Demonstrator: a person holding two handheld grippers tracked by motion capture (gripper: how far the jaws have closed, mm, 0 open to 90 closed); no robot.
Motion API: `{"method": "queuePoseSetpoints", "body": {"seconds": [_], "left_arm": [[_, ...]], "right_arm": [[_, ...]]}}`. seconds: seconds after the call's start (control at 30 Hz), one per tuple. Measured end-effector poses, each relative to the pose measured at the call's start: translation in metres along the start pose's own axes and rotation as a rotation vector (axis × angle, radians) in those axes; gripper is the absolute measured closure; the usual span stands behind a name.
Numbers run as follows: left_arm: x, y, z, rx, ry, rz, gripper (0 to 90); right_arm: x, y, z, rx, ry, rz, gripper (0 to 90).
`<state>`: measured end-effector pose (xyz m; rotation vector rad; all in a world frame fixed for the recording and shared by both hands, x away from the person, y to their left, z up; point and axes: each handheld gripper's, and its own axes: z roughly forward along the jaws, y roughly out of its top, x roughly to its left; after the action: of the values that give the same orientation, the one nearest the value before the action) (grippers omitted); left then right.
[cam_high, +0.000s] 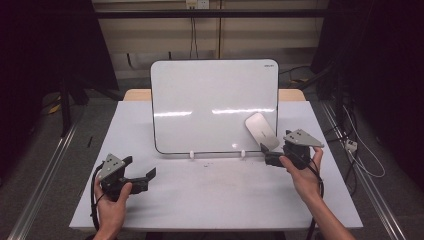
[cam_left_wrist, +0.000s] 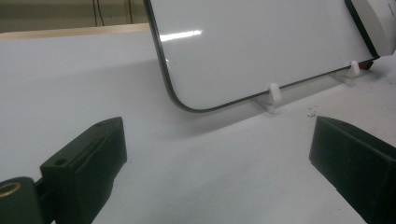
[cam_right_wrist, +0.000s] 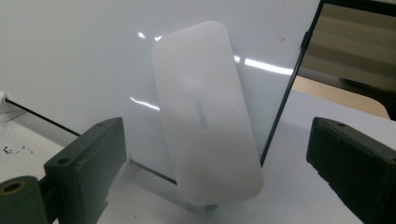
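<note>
Your right gripper (cam_high: 270, 154) hangs wide open and empty just before the eraser (cam_high: 261, 130) stuck low on the board's (cam_high: 210, 100) right side, so a hard push could tip the propped board backward; your left gripper (cam_high: 140, 172) also gapes empty.

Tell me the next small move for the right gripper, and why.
Probably ease the right gripper forward until its fingers straddle the eraser, then close. The fingers stand open with the eraser centred ahead of them against the whiteboard, not yet between them. The left gripper waits open, off to the side.
</note>
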<state>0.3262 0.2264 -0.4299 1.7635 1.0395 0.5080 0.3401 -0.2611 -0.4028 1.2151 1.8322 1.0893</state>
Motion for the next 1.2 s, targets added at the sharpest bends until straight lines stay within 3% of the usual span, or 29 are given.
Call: {"method": "queuePoseSetpoints", "body": {"seconds": [0.37,0.63,1.2], "left_arm": [[-0.002,0.0,0.0,0.002,0.007,0.013,4.1],[-0.004,-0.001,-0.001,0.01,0.004,0.02,4.1],[-0.005,-0.003,-0.001,0.018,0.014,0.014,4.5]], "right_arm": [[-0.001,-0.014,-0.02,-0.01,-0.009,0.021,5.1],[-0.005,-0.026,-0.026,0.006,-0.015,0.058,5.6],[-0.01,-0.054,-0.039,0.019,-0.05,0.073,6.3]]}}
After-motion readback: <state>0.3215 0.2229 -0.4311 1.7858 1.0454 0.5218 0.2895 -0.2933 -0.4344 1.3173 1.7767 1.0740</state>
